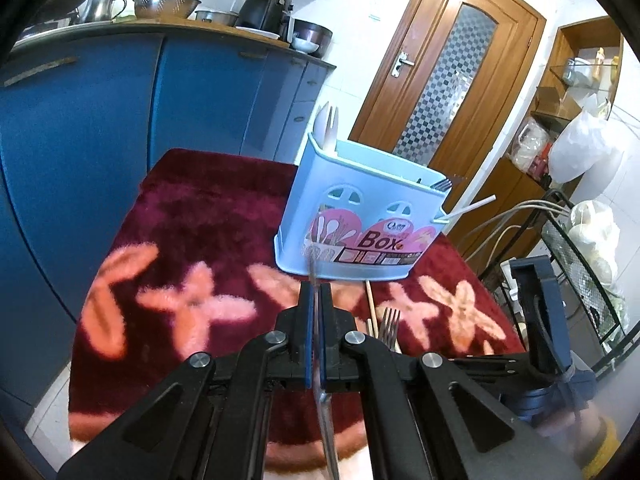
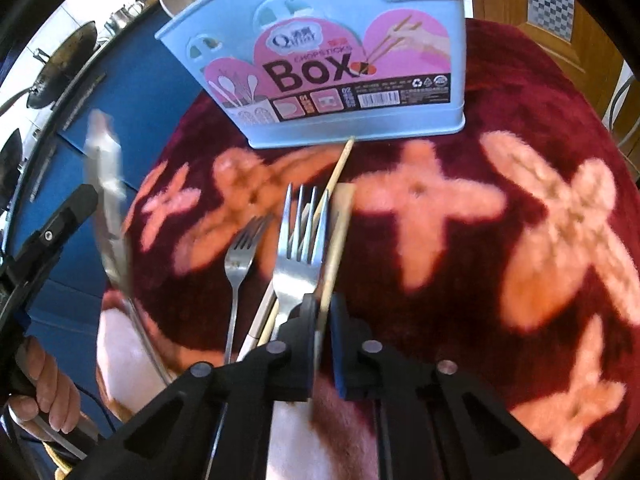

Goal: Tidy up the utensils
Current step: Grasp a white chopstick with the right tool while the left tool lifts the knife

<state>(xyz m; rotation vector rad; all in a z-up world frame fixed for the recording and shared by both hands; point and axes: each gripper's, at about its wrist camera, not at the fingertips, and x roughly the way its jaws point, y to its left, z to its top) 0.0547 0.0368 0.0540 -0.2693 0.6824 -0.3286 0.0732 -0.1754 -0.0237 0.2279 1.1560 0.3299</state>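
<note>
Gripping a thin metal utensil edge-on, your left gripper (image 1: 315,294) has its jaws closed on the blade-like piece (image 1: 312,272), which pokes out just past the tips toward the blue utensil box (image 1: 360,216). That box stands upright ahead of those jaws and slightly to their right, near the far edge of the dark red rug (image 1: 208,208). Left of the jaws the rug lies bare out to its edge, with blue cabinets (image 1: 120,128) beyond.

Your right gripper (image 2: 322,300) has its jaws nearly closed with a narrow gap; a wooden chopstick (image 2: 334,248) runs into that gap, though you cannot tell whether the pads actually pinch it. A large fork (image 2: 298,240) lies just left of the jaws, tines pointing at the box, and a smaller fork (image 2: 240,256) lies further left. A second chopstick (image 2: 340,164) reaches up until its tip touches the box base. Right of these jaws the rug is open.

Only the right wrist view shows the held utensil's full length (image 2: 108,216), blurred, rising at the far left, and your hand (image 2: 44,384) on the left handle. Only the left wrist view shows inside the box rim: a white spork (image 1: 328,124) at its left end, dark fork tines (image 1: 442,184) and a white stick (image 1: 472,206) at its right end.
</note>
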